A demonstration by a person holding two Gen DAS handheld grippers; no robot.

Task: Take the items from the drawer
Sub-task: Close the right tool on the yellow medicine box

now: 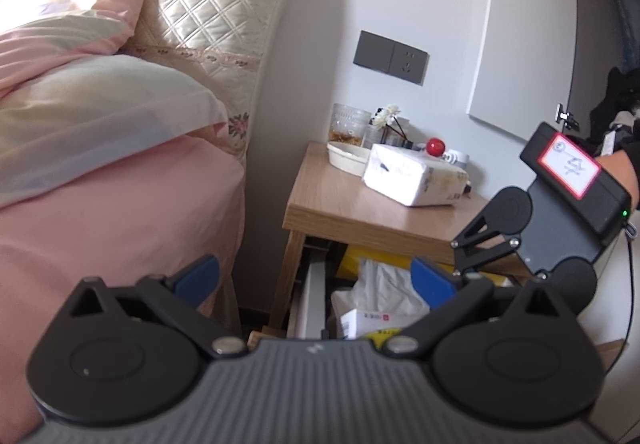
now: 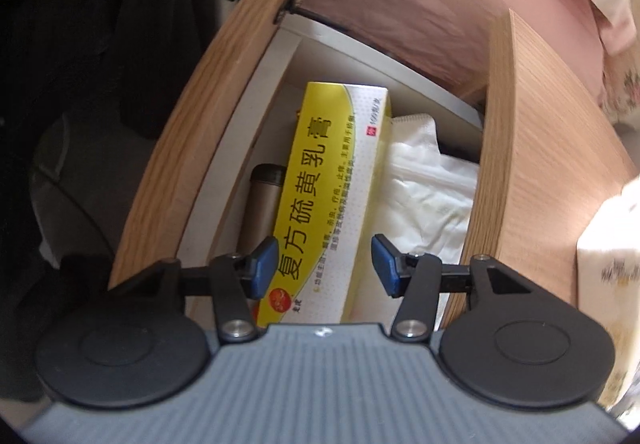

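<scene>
The drawer [image 2: 200,147] of the wooden nightstand [image 1: 352,211] stands pulled open. In the right wrist view a yellow and white medicine box [image 2: 324,203] lies in it, with a metal cylinder [image 2: 262,203] to its left and white plastic packets [image 2: 428,195] to its right. My right gripper [image 2: 324,264] is open just above the box, one pad on each side, not touching. It shows from outside in the left wrist view [image 1: 560,228]. My left gripper [image 1: 316,276] is open and empty, held back from the drawer [image 1: 312,304].
On the nightstand top are a white tissue pack [image 1: 412,175], a shallow dish [image 1: 348,157], a glass [image 1: 350,123] and a red ball [image 1: 435,146]. The bed with pink sheets [image 1: 120,203] is to the left. A wall socket [image 1: 390,55] is above.
</scene>
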